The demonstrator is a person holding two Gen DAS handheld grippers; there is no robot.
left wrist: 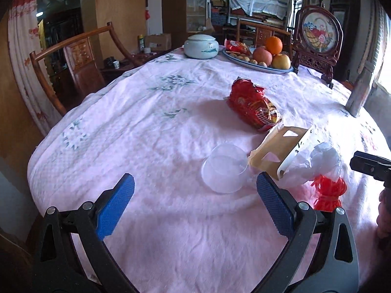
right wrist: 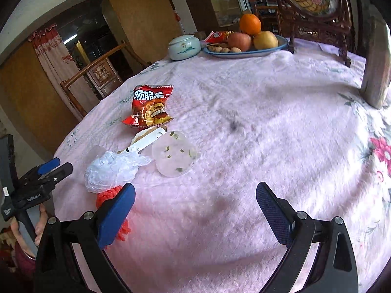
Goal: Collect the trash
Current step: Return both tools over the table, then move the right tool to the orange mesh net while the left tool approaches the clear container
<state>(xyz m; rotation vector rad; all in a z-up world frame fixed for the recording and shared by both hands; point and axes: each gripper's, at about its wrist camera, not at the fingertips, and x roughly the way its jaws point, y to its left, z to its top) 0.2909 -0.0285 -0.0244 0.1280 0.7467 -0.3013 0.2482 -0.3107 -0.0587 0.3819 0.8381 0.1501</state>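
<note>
A pile of trash lies on the pink tablecloth [left wrist: 158,127]. It holds a red snack bag [left wrist: 254,105] [right wrist: 151,107], a clear plastic cup on its side [left wrist: 224,171] [right wrist: 174,153], a brown cardboard piece [left wrist: 276,149] [right wrist: 146,141], a crumpled clear plastic bag [left wrist: 322,158] [right wrist: 112,168] and a red net [left wrist: 327,193] [right wrist: 110,194]. My left gripper [left wrist: 195,183] hangs open just before the cup, holding nothing. My right gripper [right wrist: 195,190] is open wide over bare cloth, its left finger beside the red net. Each view shows the other gripper at its edge [left wrist: 371,166] [right wrist: 52,169].
At the far end stand a blue plate of fruit and nuts [left wrist: 259,67] [right wrist: 281,46], a white lidded ceramic jar [left wrist: 200,46] [right wrist: 184,47] and a carved round screen [left wrist: 317,39]. Wooden chairs [left wrist: 73,58] ring the table. A grey post [right wrist: 376,73] rises at the right edge.
</note>
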